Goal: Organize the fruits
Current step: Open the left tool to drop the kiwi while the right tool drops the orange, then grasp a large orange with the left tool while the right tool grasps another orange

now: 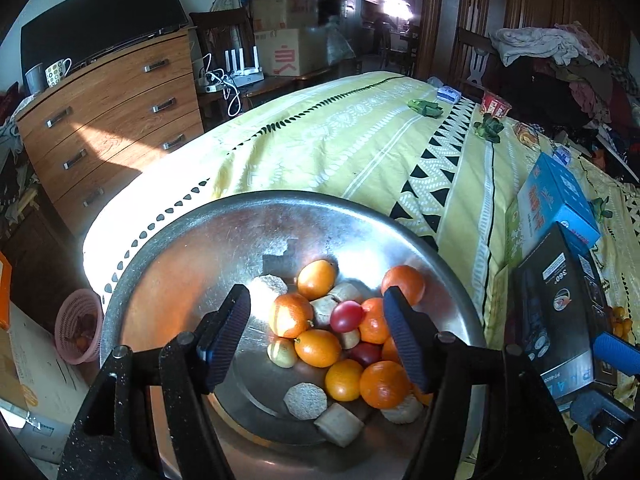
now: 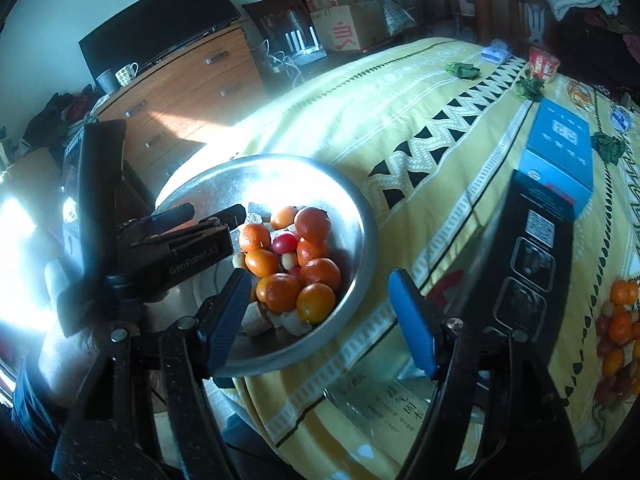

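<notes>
Steel, scuffed and shiny: that is the bowl (image 1: 168,264) my fruit sits in, at the near edge of the yellow patterned cloth (image 1: 360,140). My left gripper (image 1: 316,336) hangs right over the heap with its jaws apart and nothing pressed between the pads; fruit only shows through the gap below. My right gripper (image 2: 320,320) is also spread wide and empty, over the bowl's near rim and the cloth beside it.

The heap mixes oranges (image 1: 288,314), rounder and firm-skinned, with small red fruits (image 1: 346,316) and pale cut chunks (image 1: 306,400) that I cannot identify. A second loose pile of fruit (image 2: 618,328) lies on the cloth, well apart from the bowl, past the black box (image 2: 532,248).

My judgement on handling:
- Oranges look light, with a slightly yielding peel that should give the pads grip. I would take 1 across its widest middle, pads on opposite sides, from the top of the heap.
- Red ones look glossy and thin-skinned, so likely slippery and easy to bruise or burst. A gentle close, centred, is what I would want.
- Pale chunks have flat faces, which should be the easiest surfaces to clamp, though they may crumble.
- Round fruit piled on a sloped metal wall will probably roll once a neighbour is lifted, so I would pick the uppermost piece first.
- Bowl itself looks thin and may slide on the cloth if nudged.
</notes>
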`<state>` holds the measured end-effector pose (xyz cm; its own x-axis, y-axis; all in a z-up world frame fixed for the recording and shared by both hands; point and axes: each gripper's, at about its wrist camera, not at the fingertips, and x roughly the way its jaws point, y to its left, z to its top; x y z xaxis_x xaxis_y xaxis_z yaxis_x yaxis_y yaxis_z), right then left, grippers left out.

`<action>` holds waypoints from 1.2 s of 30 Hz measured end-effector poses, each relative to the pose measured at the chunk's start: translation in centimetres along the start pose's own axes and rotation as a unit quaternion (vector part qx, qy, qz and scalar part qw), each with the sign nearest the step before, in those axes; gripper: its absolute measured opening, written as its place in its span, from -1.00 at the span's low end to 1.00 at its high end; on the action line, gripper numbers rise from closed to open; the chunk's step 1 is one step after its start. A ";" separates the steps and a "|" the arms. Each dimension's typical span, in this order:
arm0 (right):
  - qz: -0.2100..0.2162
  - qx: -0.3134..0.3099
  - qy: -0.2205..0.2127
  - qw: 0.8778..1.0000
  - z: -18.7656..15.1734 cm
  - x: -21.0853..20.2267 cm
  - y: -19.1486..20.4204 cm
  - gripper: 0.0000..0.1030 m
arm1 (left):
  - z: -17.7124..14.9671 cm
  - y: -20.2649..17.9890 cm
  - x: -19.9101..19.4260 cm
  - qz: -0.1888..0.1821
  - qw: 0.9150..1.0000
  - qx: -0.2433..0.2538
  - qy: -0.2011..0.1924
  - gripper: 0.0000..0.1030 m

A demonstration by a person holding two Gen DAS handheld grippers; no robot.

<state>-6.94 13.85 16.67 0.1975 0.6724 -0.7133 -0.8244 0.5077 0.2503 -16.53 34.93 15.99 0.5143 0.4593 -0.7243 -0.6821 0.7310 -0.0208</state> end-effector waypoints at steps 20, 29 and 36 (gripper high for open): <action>-0.150 0.216 -0.012 0.965 -17.3 -12.6 -18.9 0.42 | -4.9 -29.3 -5.4 -0.327 0.931 0.160 0.011 0.49; -0.149 0.271 -0.016 0.951 -20.6 -13.8 -24.5 0.42 | -8.1 -41.0 3.4 -0.358 0.908 0.202 0.082 0.30; -0.154 0.308 -0.029 0.938 -22.2 -14.6 -29.0 0.42 | -9.6 -44.6 7.7 -0.339 0.908 0.226 0.096 0.29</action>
<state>2.33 -22.62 5.27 0.4193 0.4608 -0.7822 -0.2628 0.8863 0.3813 12.82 1.03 4.68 0.6068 -0.2375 -0.7585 0.0616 0.9655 -0.2530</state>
